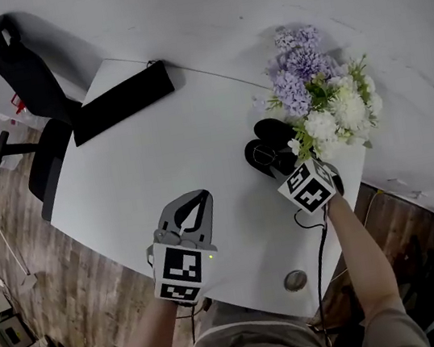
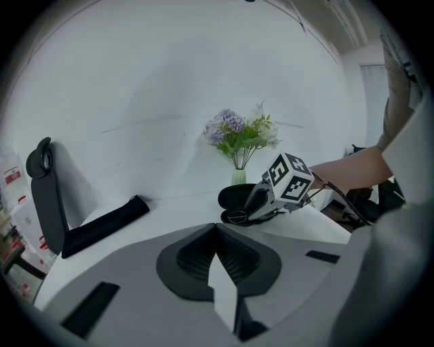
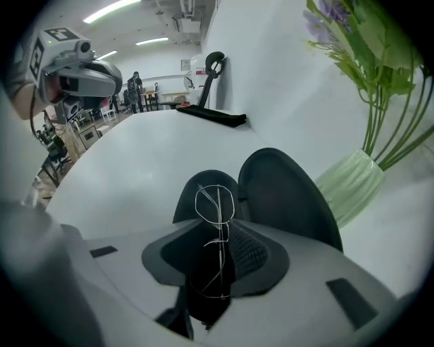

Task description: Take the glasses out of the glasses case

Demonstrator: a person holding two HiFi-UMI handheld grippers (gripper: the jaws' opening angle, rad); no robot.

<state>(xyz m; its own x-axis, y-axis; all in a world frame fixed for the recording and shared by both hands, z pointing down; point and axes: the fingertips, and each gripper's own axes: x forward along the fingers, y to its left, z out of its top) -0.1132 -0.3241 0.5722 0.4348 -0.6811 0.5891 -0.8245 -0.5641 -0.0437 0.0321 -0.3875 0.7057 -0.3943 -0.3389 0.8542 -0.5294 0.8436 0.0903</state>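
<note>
The black glasses case [image 1: 271, 145] lies open on the white table [image 1: 158, 161], beside the flowers. In the right gripper view its base [image 3: 196, 200] and raised lid [image 3: 288, 196] sit just past the jaws. Thin wire-framed glasses [image 3: 215, 202] lie in the base, one lens out ahead and the other down between the pads. My right gripper [image 3: 220, 237] points steeply down over the case, a jaw on each side of the glasses, with a dark gap still showing. My left gripper [image 1: 197, 202] hovers apart over the table's middle, shut and empty [image 2: 217, 230].
A pale green vase [image 3: 347, 184] of purple and white flowers [image 1: 321, 95] stands right behind the case. A long black pad [image 1: 122, 100] lies at the table's far left. A black chair [image 1: 30, 100] stands off the left edge. A round grommet [image 1: 295, 280] sits near the front edge.
</note>
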